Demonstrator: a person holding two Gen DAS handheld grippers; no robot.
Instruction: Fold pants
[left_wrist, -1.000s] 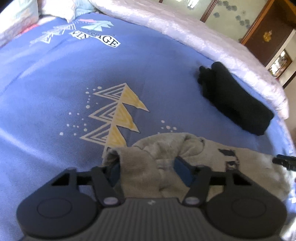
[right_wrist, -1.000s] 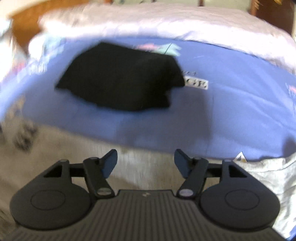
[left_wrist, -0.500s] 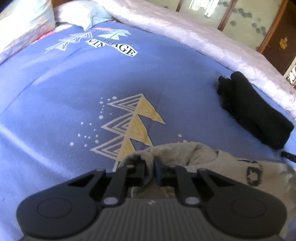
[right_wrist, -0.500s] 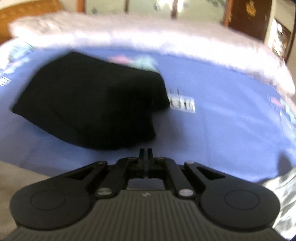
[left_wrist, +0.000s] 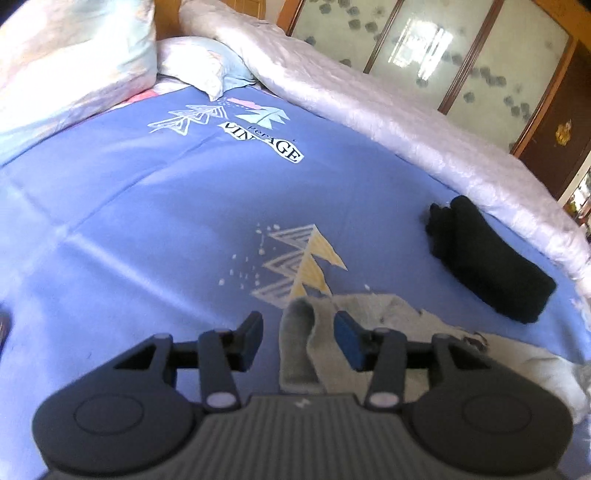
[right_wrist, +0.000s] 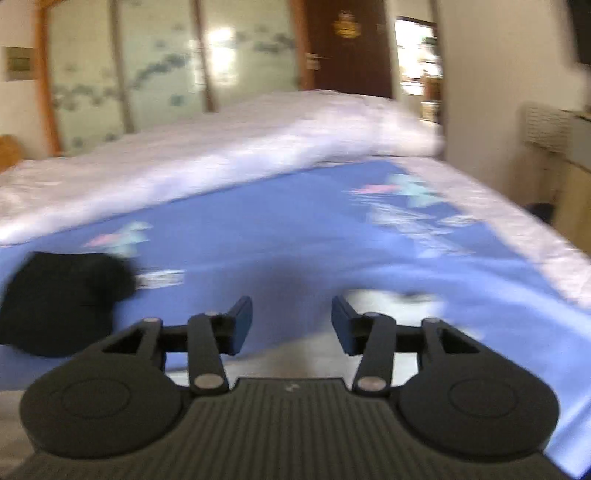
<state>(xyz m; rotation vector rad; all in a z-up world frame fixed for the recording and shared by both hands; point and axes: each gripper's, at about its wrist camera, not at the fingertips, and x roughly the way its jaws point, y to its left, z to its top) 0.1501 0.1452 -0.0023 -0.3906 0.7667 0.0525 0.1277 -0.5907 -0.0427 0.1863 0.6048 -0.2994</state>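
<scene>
Grey, soft knit pants (left_wrist: 369, 325) lie crumpled on the near part of the blue printed bedsheet (left_wrist: 155, 221), running from the middle of the near edge toward the near right corner. In the left wrist view a rumpled fold of that grey cloth stands up between the fingers of the left gripper (left_wrist: 298, 338); its jaws are opening, the right pad is just beside the fold and the left pad stands clear of it, so nothing is pinched. In the right wrist view, which is blurred, the right gripper (right_wrist: 291, 325) also has its jaws opening, with pale grey cloth (right_wrist: 288, 354) lying low under and in front of them but no cloth between the pads.

Beyond the grey pants on the sheet is a print of stacked yellow and white triangles (left_wrist: 303, 262). Further right, near the right edge of the bed, lies a folded black garment (left_wrist: 484, 254), apart from the grey pants; the right wrist view shows it (right_wrist: 62, 295) at the left of that gripper. Past the middle of the sheet is a black and white "VINTAGE" label print (left_wrist: 266, 142). Along the far edge runs a rolled pale pink quilt (left_wrist: 388, 114), and at the far left corner rest pastel patterned pillows (left_wrist: 70, 62). Behind the bed stand frosted glass panels in wooden frames (left_wrist: 424, 48)
</scene>
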